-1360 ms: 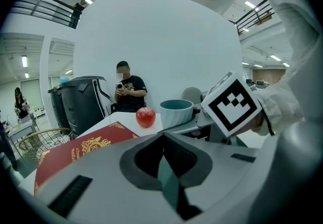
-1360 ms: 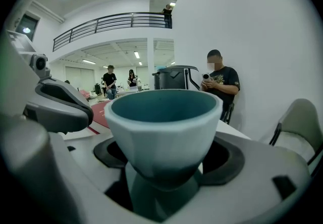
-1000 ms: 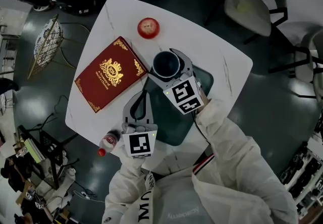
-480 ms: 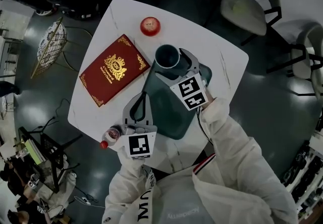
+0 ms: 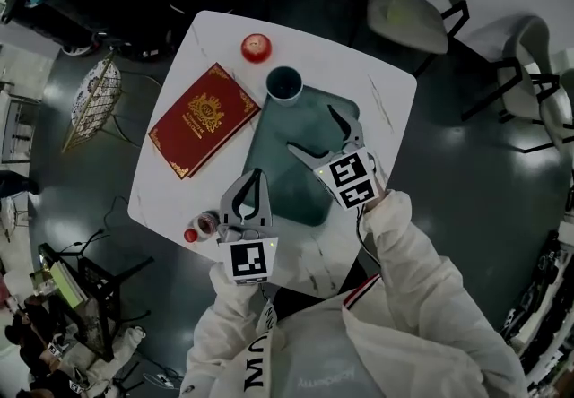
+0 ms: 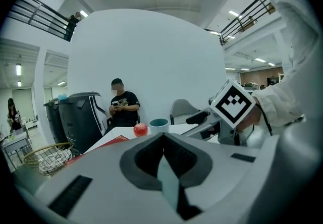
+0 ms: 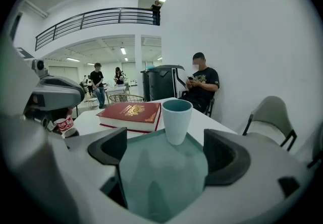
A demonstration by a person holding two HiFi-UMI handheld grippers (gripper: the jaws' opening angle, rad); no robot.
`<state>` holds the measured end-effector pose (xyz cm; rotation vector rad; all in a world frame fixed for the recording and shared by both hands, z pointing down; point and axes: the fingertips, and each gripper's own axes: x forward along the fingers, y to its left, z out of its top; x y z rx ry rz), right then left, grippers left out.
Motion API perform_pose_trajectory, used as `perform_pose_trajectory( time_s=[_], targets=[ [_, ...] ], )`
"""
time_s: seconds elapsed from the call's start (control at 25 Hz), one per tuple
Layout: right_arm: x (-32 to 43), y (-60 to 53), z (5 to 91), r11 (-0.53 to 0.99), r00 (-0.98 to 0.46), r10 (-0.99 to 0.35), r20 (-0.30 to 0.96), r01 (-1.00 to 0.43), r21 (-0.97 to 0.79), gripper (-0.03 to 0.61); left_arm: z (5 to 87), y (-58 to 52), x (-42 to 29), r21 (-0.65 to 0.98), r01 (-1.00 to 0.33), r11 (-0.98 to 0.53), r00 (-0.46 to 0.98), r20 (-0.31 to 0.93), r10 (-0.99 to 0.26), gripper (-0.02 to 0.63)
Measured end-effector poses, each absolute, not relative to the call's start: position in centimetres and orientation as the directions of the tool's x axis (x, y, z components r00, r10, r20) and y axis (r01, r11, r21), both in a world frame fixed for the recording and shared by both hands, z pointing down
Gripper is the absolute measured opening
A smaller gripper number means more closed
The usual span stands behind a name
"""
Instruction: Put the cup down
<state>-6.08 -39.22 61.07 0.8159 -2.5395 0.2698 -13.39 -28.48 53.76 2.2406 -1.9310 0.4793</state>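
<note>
**Cup set down, standing upright at the mat's far corner**
Left gripper (image 5: 255, 179) is closed on nothing. Right gripper (image 5: 310, 128), its jaws just opened wide and now empty, should pull straight back over the teal mat (image 5: 296, 181) so neither jaw clips the blue cup (image 5: 284, 83) beyond.

Pale blue-green cup (image 5: 283, 84) upright, mouth up, standing free at mat (image 5: 289, 168) far corner.

The teal mat (image 5: 300, 177) lies bare between the right gripper (image 5: 309, 129) and the cup (image 5: 283, 84) at its far edge, an open lane. The red book (image 5: 204, 120) borders the mat's left side, with the apple (image 5: 256, 47) beyond it. A small bottle (image 5: 202, 228) crowds the left gripper (image 5: 254, 176). The table (image 5: 386, 105) has a bare strip on the right.
</note>
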Motion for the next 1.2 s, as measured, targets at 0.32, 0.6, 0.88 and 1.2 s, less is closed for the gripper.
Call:
perform_pose_trajectory(
  time_s=[0.32,0.6,0.88,1.2],
  targets=[
    [-3.4,-32.3,57.2,0.769,-0.701,-0.562,0.439,-0.638,-0.034,0.479,50.8,-22.5,-12.3,-0.121,-0.974,-0.19,0.147,0.3,-0.942,0.011],
    [-2.2,-26.0,54.5,0.736,-0.682,-0.603,0.415,-0.676,-0.042,0.479,48.6,-17.0,-11.4,-0.136,-0.969,-0.208,0.165,0.278,-0.946,0.011],
    [-0.6,-20.7,51.9,0.712,-0.664,-0.639,0.388,-0.702,-0.029,0.479,46.6,-12.2,-10.8,-0.144,-0.966,-0.213,0.173,0.249,-0.953,0.011],
    [-0.3,-15.8,49.9,0.705,-0.66,-0.653,0.372,-0.709,-0.021,0.479,45.0,-7.8,-10.8,-0.151,-0.966,-0.21,0.172,0.227,-0.958,0.012]
  ],
)
